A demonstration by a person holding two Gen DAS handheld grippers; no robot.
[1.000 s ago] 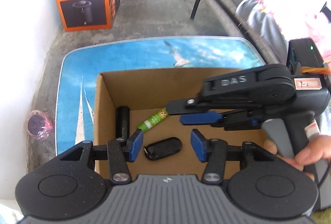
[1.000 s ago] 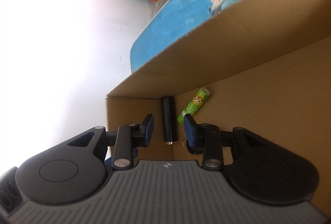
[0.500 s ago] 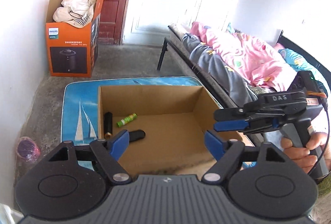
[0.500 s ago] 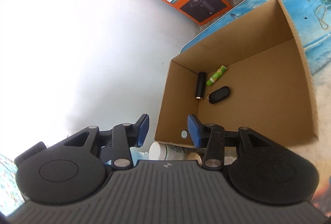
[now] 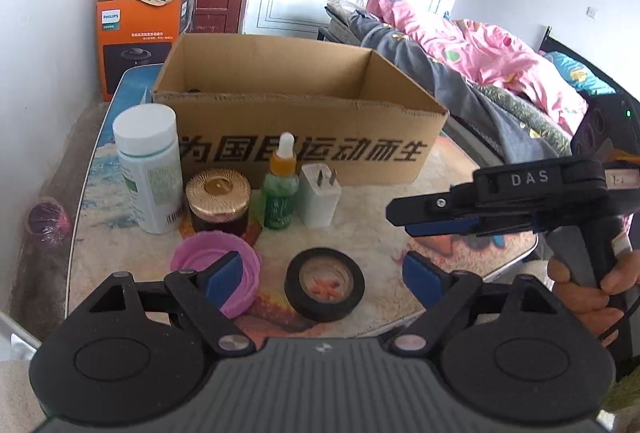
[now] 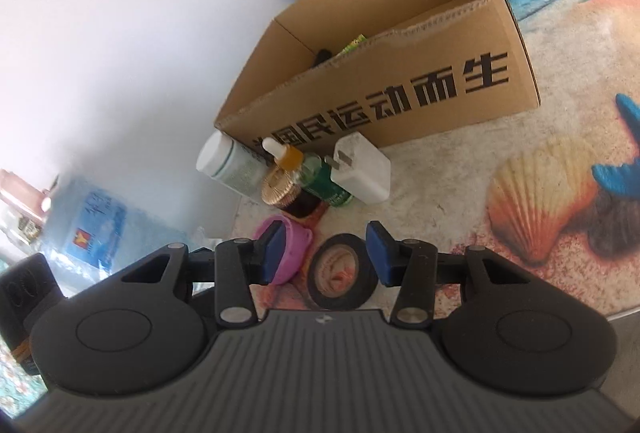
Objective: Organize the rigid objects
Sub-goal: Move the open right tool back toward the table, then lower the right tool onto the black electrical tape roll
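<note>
A printed cardboard box (image 5: 304,149) stands on the table, with a black item (image 6: 323,55) and a green tube (image 6: 354,43) inside. In front of it stand a white bottle (image 5: 150,169), a gold-lidded jar (image 5: 219,201), a green dropper bottle (image 5: 280,193) and a white plug (image 5: 320,197). Nearer lie a pink lid (image 5: 208,265) and a black tape roll (image 5: 324,285). My left gripper (image 5: 323,275) hovers over the roll, its jaws opening wide and holding nothing. My right gripper (image 6: 327,249) is above the tape roll (image 6: 342,279) too, jaws opening and not touching it.
An orange carton (image 5: 136,37) holding cloth stands beyond the table by the white wall. A bed with a pink quilt (image 5: 472,45) runs along the right. A blue water jug (image 6: 92,217) sits off the table's left edge. A hand (image 5: 584,285) holds the right gripper.
Both grippers have pulled back out of the box to the near end of the table, where the row of items now shows. Both pairs of jaws stand wider.
</note>
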